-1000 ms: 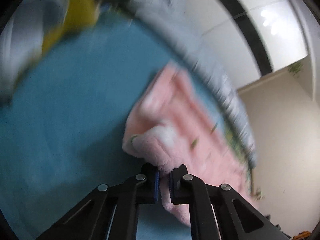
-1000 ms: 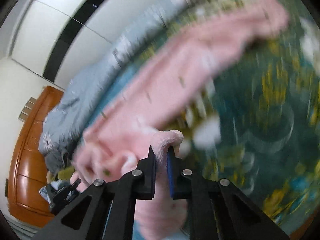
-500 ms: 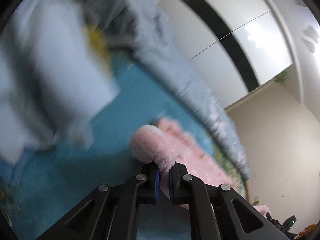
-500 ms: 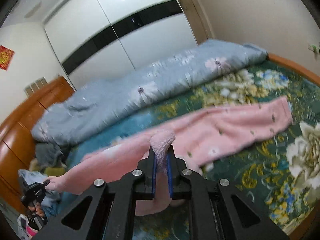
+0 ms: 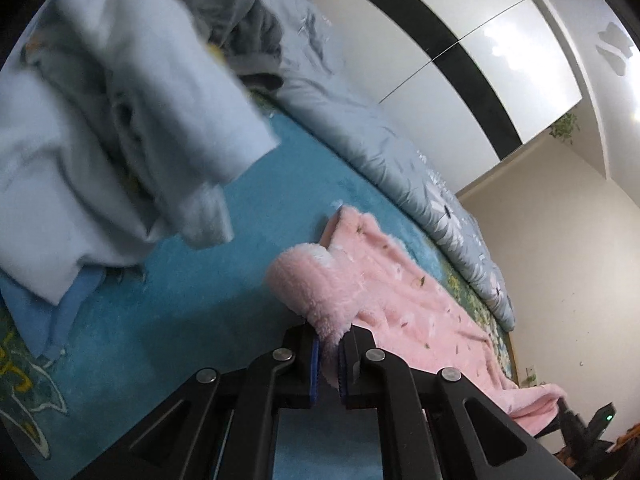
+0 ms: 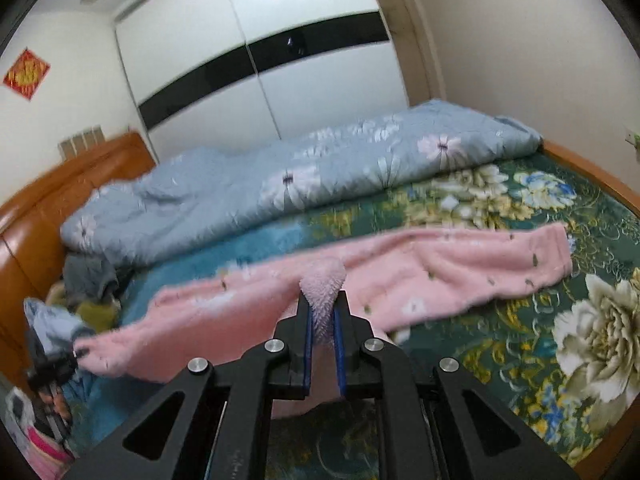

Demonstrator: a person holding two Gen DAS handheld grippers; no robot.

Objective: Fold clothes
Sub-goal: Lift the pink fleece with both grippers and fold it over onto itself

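A pink fleece garment (image 6: 460, 268) lies stretched across the flowered bedspread (image 6: 560, 352). It also shows in the left wrist view (image 5: 404, 304), running off to the right. My left gripper (image 5: 328, 364) is shut on one fluffy edge of it, held just above the bed. My right gripper (image 6: 322, 344) is shut on another fold of the same garment. The left gripper (image 6: 52, 360) shows small at the far left of the right wrist view, at the garment's end.
A rolled blue flowered quilt (image 6: 280, 188) lies along the far side of the bed. A pile of pale blue clothes (image 5: 100, 140) sits near the wooden headboard (image 6: 48, 200). A white wardrobe (image 6: 256, 60) stands behind. The wooden bed rim (image 6: 592, 172) runs at the right.
Both cameras have swung and steadied, so the bed and room now show level. Both grippers stay shut on the pink garment, which now lies spread lengthwise on the bed.
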